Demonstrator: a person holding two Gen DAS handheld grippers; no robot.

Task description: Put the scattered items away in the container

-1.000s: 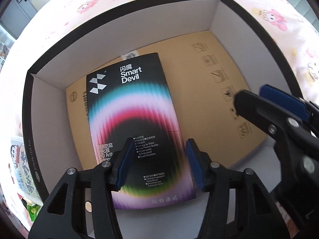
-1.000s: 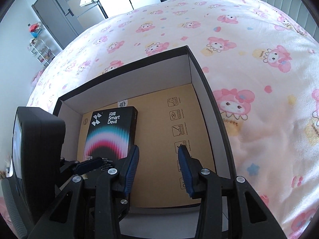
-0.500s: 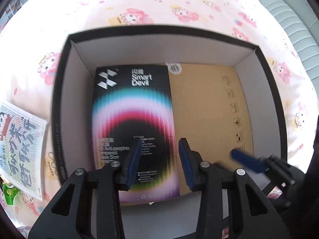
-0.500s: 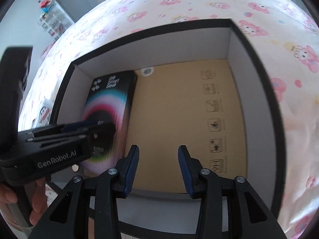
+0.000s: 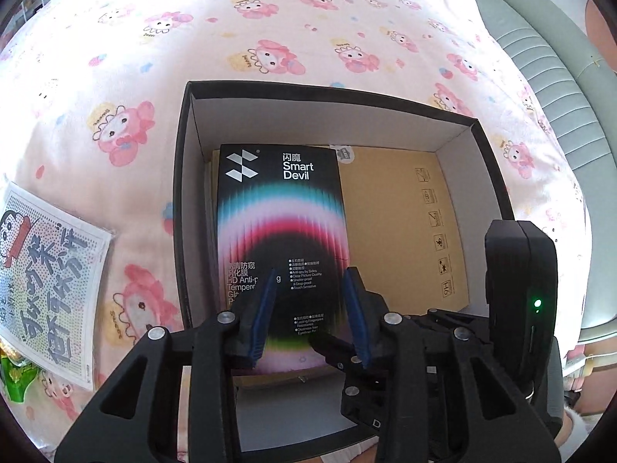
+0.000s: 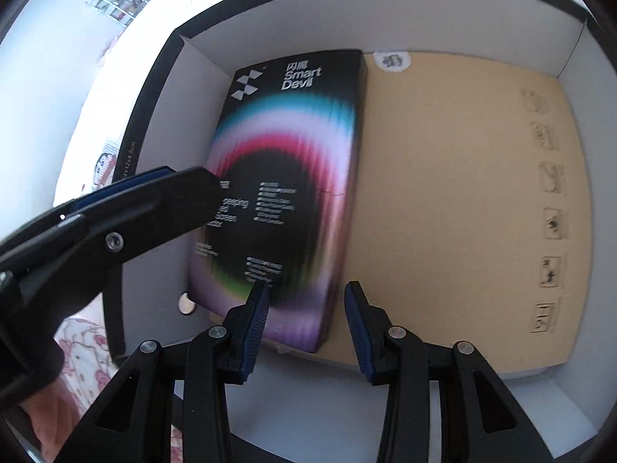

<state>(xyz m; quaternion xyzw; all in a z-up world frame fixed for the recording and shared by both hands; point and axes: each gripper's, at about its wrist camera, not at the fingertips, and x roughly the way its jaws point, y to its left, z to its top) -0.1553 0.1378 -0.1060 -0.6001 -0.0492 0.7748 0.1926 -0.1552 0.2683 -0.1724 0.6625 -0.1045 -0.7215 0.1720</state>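
Left wrist: black-walled box (image 5: 181, 200) on the bed (image 5: 270, 31); Smart Devil pack (image 5: 281, 231) flat inside, left side. My left gripper (image 5: 310, 308) part open, empty; jaws just narrowed.
Right wrist: right gripper (image 6: 304, 320) part open, empty, above the pack's near end.

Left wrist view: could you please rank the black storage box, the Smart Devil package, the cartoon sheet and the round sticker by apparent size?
1. black storage box
2. Smart Devil package
3. cartoon sheet, partly cut off at the edge, so unsure against the package
4. round sticker
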